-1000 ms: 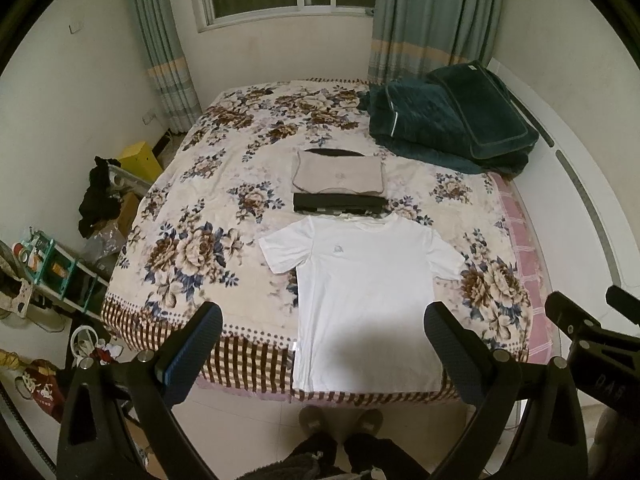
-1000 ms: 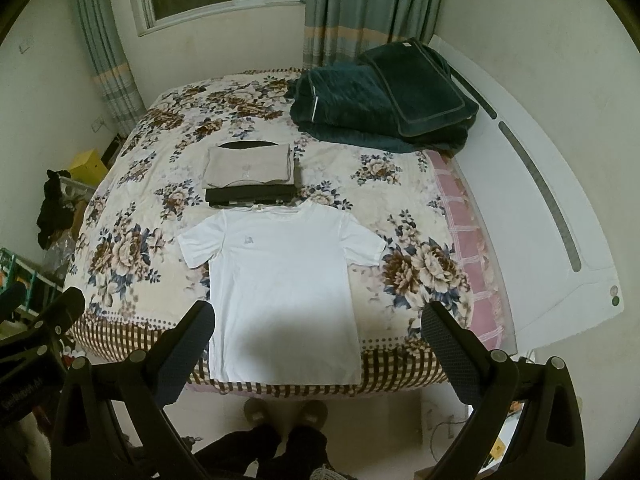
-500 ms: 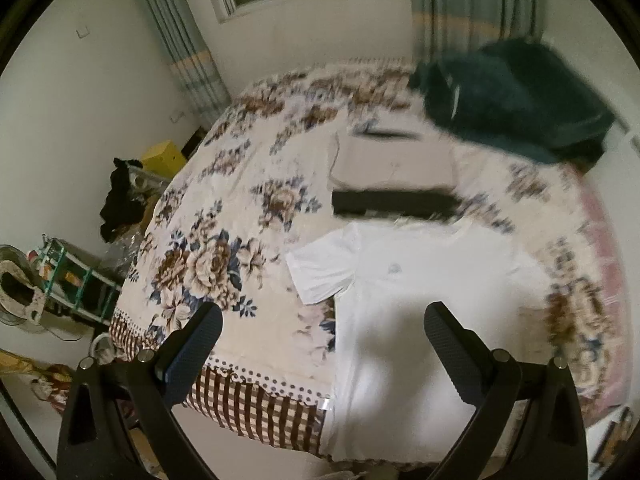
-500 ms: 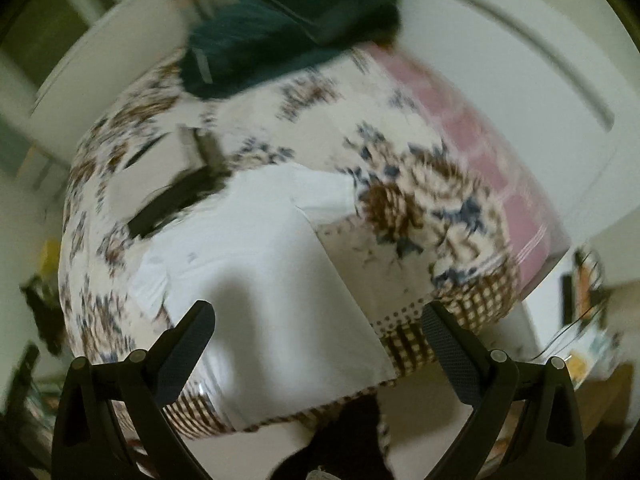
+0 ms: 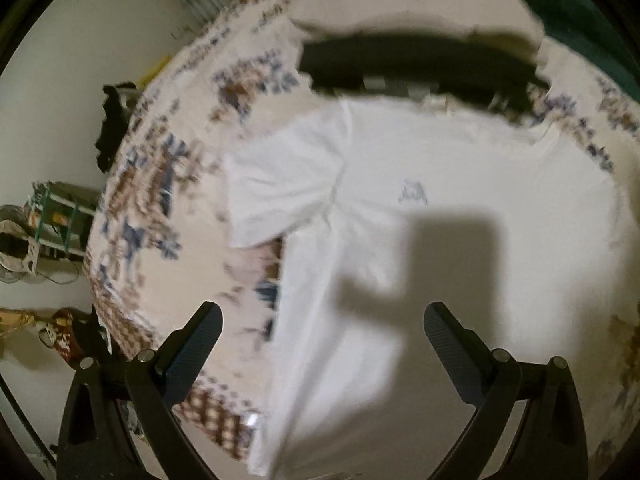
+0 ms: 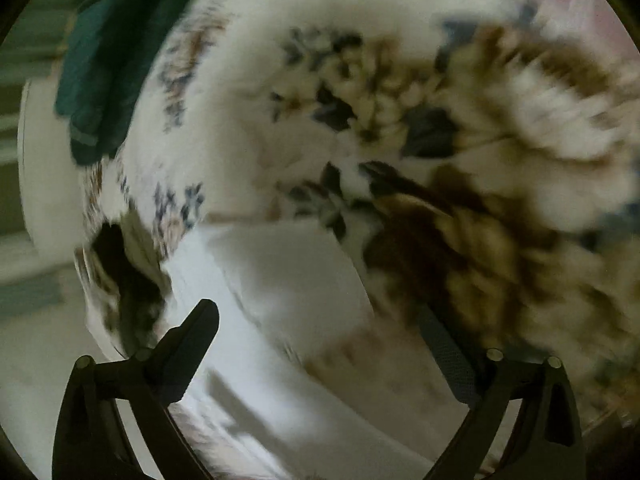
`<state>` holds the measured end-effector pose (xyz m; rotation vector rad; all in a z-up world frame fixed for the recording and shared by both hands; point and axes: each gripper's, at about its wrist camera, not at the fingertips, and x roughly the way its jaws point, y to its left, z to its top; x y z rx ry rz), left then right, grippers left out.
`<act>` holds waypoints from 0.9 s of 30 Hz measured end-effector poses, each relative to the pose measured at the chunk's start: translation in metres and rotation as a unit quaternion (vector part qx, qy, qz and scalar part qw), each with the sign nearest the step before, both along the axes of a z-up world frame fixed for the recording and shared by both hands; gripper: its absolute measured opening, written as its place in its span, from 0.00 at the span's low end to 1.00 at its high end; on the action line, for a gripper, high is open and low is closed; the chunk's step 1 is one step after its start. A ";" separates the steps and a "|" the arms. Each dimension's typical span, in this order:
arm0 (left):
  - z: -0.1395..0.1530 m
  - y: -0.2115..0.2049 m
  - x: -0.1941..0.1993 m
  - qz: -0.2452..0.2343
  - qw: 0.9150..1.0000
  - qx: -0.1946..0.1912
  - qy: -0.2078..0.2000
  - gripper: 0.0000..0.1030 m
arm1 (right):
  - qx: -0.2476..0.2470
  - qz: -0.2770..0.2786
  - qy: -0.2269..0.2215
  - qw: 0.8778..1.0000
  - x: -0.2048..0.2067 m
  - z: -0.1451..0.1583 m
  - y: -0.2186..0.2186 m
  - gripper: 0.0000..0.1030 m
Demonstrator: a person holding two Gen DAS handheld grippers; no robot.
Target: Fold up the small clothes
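Observation:
A white T-shirt [image 5: 440,208] lies flat, front up, on the floral bedspread [image 5: 160,184]. In the left wrist view its left sleeve [image 5: 280,188] spreads out ahead. My left gripper [image 5: 322,316] is open and empty, low over the shirt's left side, casting a shadow on it. In the blurred right wrist view the shirt's right sleeve [image 6: 288,272] lies just ahead. My right gripper [image 6: 320,320] is open and empty, close above the sleeve.
A folded black garment [image 5: 420,64] and a folded beige one [image 5: 400,8] lie just beyond the shirt's collar. A dark green blanket [image 6: 96,64] sits at the far side of the bed. The bed's checked edge [image 5: 208,416] drops off at lower left.
Both grippers have dropped from above the foot of the bed down close to the shirt, the left toward the left sleeve, the right toward the right sleeve. Both stay open.

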<state>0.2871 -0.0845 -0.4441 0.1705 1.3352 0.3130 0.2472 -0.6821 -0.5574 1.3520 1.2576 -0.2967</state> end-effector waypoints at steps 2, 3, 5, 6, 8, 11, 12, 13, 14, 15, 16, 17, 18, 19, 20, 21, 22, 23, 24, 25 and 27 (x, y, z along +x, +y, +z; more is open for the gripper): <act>-0.024 -0.008 0.007 0.009 1.000 -0.002 0.010 1.00 | 0.061 -0.020 -0.002 0.998 0.016 -0.038 -0.006 0.80; -0.037 -0.010 0.011 0.014 1.000 -0.007 0.014 1.00 | 0.077 -0.026 0.002 0.997 0.020 -0.048 -0.007 0.80; -0.051 -0.016 0.020 0.017 1.000 -0.013 0.018 1.00 | 0.118 -0.047 0.001 0.992 0.034 -0.072 -0.007 0.79; -0.059 -0.019 0.023 0.017 1.000 -0.013 0.022 1.00 | 0.131 -0.050 0.005 0.990 0.037 -0.077 -0.004 0.77; -0.067 -0.024 0.027 0.015 0.999 -0.018 0.025 1.00 | 0.152 -0.052 0.002 0.987 0.047 -0.080 0.005 0.49; -0.075 -0.033 0.032 0.005 0.999 -0.017 0.031 1.00 | 0.097 -0.028 -0.005 0.995 0.059 -0.059 0.016 0.13; -0.076 -0.036 0.033 0.002 0.999 -0.016 0.031 1.00 | 0.051 -0.010 -0.017 0.998 0.066 -0.044 0.017 0.08; -0.076 -0.038 0.034 -0.002 0.999 -0.013 0.030 1.00 | 0.019 0.005 -0.026 0.999 0.070 -0.033 0.018 0.07; -0.076 -0.039 0.035 -0.005 1.000 -0.011 0.028 1.00 | -0.032 0.023 -0.044 0.998 0.075 -0.014 0.020 0.06; -0.075 -0.040 0.036 -0.008 1.000 -0.009 0.026 1.00 | -0.062 0.031 -0.062 0.996 0.079 -0.003 0.018 0.06; -0.075 -0.040 0.039 -0.008 1.000 -0.009 0.025 1.00 | -0.092 0.032 -0.084 0.992 0.083 0.010 0.017 0.06; -0.074 -0.039 0.040 -0.007 1.000 -0.007 0.023 1.00 | -0.121 0.030 -0.084 0.989 0.087 0.018 0.013 0.06; -0.074 -0.038 0.041 -0.006 1.000 -0.003 0.021 1.00 | -0.144 0.028 -0.071 0.987 0.089 0.022 0.008 0.06; -0.074 -0.036 0.042 -0.004 1.000 -0.003 0.021 1.00 | -0.165 0.026 -0.049 0.985 0.091 0.022 0.002 0.07; -0.074 -0.034 0.043 -0.002 1.000 -0.004 0.021 1.00 | -0.158 0.023 -0.030 0.987 0.092 0.016 -0.003 0.07; -0.075 -0.031 0.043 0.003 1.000 -0.004 0.021 1.00 | -0.140 0.021 -0.023 0.990 0.088 0.013 -0.005 0.09; -0.076 -0.029 0.043 0.007 1.000 -0.004 0.022 1.00 | -0.099 0.020 -0.018 0.995 0.084 0.004 -0.006 0.17; -0.077 -0.028 0.043 0.008 1.000 -0.005 0.024 1.00 | -0.070 0.017 -0.022 0.997 0.078 -0.001 -0.003 0.24; -0.079 -0.026 0.042 0.012 1.000 -0.005 0.027 1.00 | -0.055 0.014 -0.023 0.998 0.071 -0.004 -0.001 0.43; -0.080 -0.024 0.040 0.015 0.999 -0.004 0.029 1.00 | -0.041 0.006 -0.019 0.999 0.059 -0.006 0.005 0.55; -0.082 -0.021 0.036 0.023 0.999 -0.006 0.032 1.00 | -0.007 -0.011 -0.023 1.000 0.028 -0.014 0.024 0.57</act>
